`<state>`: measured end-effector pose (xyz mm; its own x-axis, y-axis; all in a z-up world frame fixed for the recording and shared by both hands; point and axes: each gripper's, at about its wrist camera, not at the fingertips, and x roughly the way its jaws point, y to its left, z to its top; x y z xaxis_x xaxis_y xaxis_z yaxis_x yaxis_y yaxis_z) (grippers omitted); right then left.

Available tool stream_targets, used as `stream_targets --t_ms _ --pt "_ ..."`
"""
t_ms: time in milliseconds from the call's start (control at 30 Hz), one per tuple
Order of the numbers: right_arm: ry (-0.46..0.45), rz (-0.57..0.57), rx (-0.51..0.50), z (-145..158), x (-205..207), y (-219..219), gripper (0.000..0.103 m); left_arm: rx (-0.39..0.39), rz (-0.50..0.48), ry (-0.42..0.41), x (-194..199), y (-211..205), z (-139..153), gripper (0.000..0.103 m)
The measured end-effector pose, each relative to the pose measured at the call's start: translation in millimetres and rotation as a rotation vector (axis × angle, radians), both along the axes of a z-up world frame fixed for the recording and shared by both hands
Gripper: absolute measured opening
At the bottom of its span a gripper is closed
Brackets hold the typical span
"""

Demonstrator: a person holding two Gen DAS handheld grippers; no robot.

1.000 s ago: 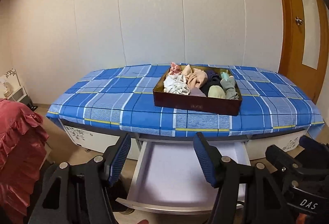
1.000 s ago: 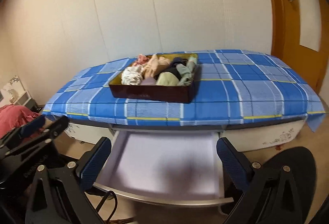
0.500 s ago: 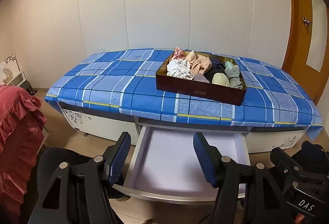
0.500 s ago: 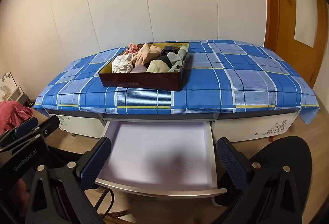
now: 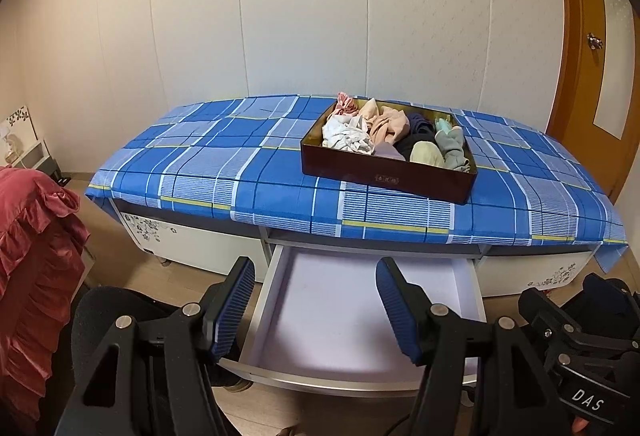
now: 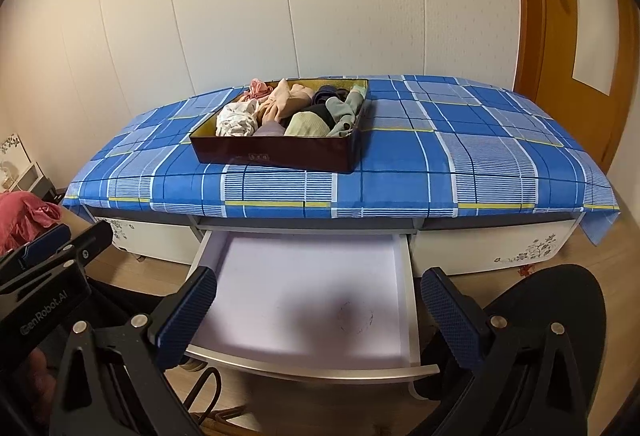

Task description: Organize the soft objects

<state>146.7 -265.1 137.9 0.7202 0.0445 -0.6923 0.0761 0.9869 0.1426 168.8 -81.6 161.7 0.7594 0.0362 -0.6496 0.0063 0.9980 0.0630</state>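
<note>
A dark red box (image 5: pixel 384 177) (image 6: pixel 272 155) stands on the blue checked cloth (image 5: pixel 224 171) (image 6: pixel 460 155) of a low cabinet. It holds several crumpled soft pieces: a white one (image 5: pixel 348 133) (image 6: pixel 236 119), a peach one (image 5: pixel 386 123) (image 6: pixel 280 101), a grey-green sock (image 5: pixel 452 147) (image 6: pixel 344 115) and dark ones. Below it a white drawer (image 5: pixel 340 320) (image 6: pixel 304 300) is pulled out with nothing inside. My left gripper (image 5: pixel 316 312) is open, low in front of the drawer, holding nothing. My right gripper (image 6: pixel 320 312) is open wider, also before the drawer with nothing in it.
A red ruffled cloth (image 5: pixel 32 260) (image 6: pixel 24 215) hangs at the left. A wooden door (image 5: pixel 592 83) (image 6: pixel 576 35) is at the right. White wall panels back the cabinet. A black chair seat (image 6: pixel 560 308) lies low at the right, over wooden floor.
Both views have tilted so the cabinet and box sit lower and a little farther off; more wall shows above. Neither gripper's opening changed and nothing was taken hold of.
</note>
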Motion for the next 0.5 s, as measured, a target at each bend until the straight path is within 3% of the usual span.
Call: stream_targets --t_ms 500 --pt "0.023 0.001 0.003 -4.1 2.7 -0.4 0.103 0.006 -0.003 0.007 -0.6 -1.8 -0.4 0.064"
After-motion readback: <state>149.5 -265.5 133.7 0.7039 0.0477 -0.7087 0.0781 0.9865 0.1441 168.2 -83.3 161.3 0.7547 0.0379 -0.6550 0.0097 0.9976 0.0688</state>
